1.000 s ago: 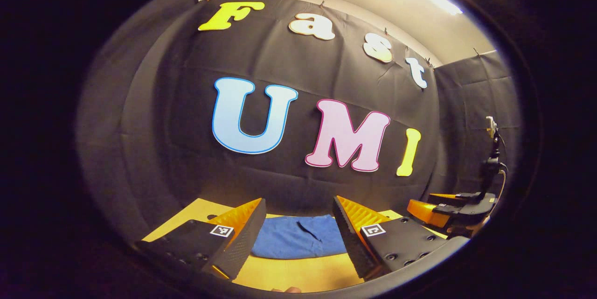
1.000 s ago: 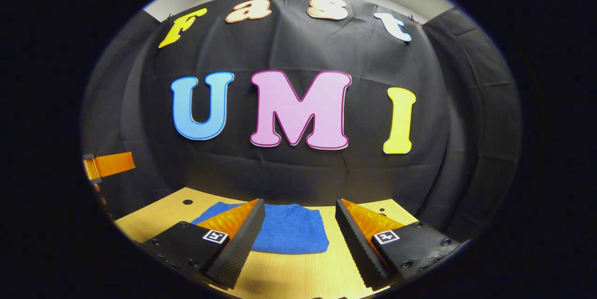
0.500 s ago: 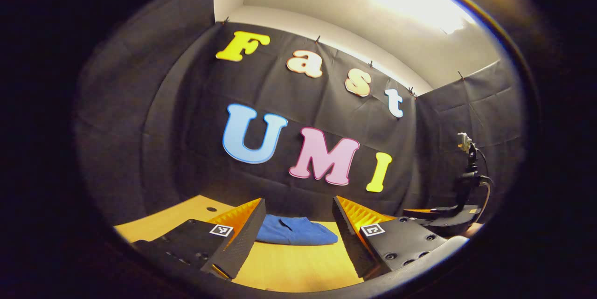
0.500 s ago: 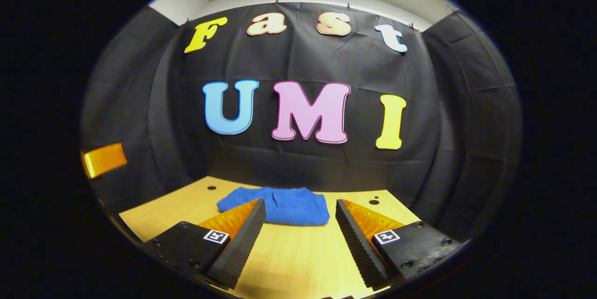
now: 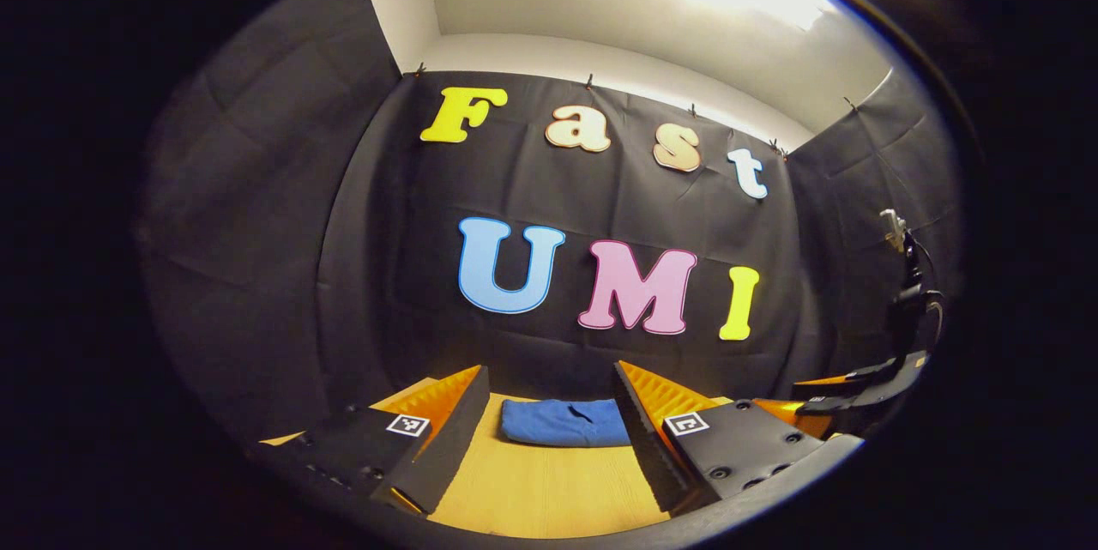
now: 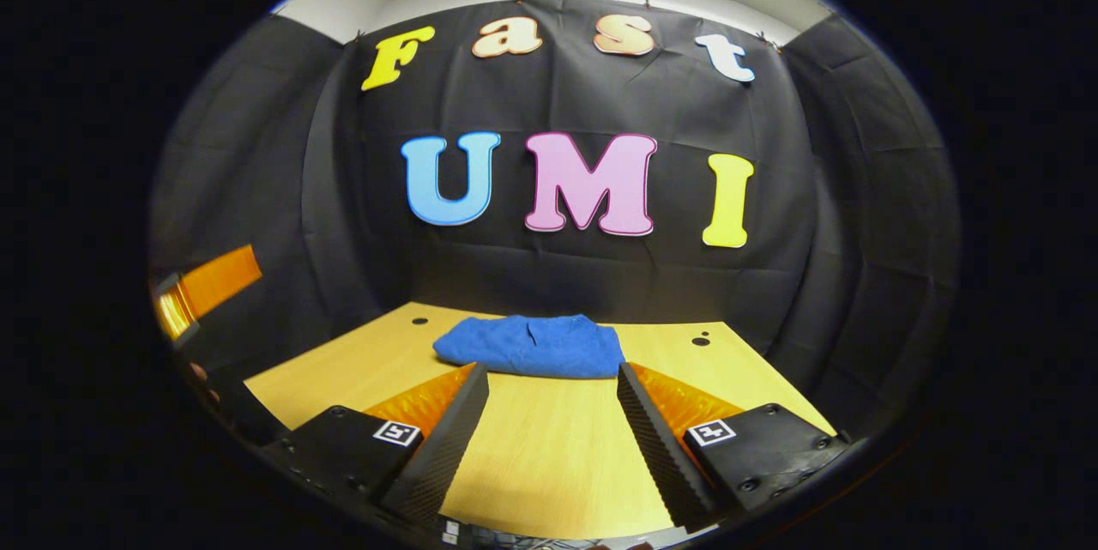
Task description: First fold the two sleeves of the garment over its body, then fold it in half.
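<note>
A folded blue garment (image 6: 532,346) is seen lying flat on the wooden table (image 6: 549,456), toward twelve o'clock from both grippers. The left gripper (image 5: 549,438) and right gripper (image 6: 549,447) are held apart-fingered, nothing between them, short of the garment.

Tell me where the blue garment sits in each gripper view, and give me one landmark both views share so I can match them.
Left gripper view: the blue garment lies low in the middle, folded on the wooden table, between the left gripper fingers.
Right gripper view: the garment lies just below centre, beyond the right gripper fingertips.
Shared landmark: the table's far edge, where it meets the black cloth wall right behind the garment.
</note>
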A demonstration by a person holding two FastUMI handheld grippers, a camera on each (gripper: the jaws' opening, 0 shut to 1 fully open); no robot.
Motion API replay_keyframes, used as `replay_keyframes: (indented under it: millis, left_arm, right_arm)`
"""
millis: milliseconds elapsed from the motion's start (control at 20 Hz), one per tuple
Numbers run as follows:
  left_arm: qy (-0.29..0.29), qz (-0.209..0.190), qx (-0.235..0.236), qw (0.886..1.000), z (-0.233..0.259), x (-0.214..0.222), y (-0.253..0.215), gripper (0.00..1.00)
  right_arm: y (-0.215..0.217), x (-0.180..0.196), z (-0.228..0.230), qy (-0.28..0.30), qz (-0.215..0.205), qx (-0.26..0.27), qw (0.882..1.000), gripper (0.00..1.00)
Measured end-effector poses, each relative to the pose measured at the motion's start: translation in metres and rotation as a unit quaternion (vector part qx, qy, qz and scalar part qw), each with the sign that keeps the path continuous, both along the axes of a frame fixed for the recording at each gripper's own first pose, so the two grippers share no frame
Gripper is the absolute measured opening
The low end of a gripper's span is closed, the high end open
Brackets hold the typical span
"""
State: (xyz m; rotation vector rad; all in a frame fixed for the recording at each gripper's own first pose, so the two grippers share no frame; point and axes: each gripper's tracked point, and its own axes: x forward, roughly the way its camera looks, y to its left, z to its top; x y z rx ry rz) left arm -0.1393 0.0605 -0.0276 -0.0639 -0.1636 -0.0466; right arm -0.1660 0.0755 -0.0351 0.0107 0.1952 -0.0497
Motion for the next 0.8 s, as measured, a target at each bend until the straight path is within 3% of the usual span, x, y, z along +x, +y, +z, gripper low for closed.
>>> replay_keyframes:
  millis: [200,250,500,650,800]
  left_arm:
    - [0.006,-0.032,0.014,0.999,0.009,0.016,-0.015,0.81]
    - [0.011,-0.035,0.017,0.999,0.012,0.020,-0.017,0.81]
    - [0.012,-0.043,0.000,0.999,0.030,0.047,-0.029,0.82]
    - [0.007,-0.041,-0.003,0.999,0.038,0.057,-0.031,0.81]
    - [0.003,-0.046,0.002,0.999,0.041,0.061,-0.035,0.81]
  right_arm:
    - [-0.003,0.008,0.032,-0.041,-0.009,-0.019,0.999,0.96]
    - [-0.002,0.011,0.037,-0.045,-0.010,-0.017,0.999,0.92]
    - [0.000,0.018,0.072,-0.077,-0.013,-0.020,0.997,0.96]
    - [-0.005,0.018,0.078,-0.080,-0.021,-0.023,0.996,0.93]
    - [-0.012,0.015,0.073,-0.075,-0.027,-0.032,0.996,0.96]
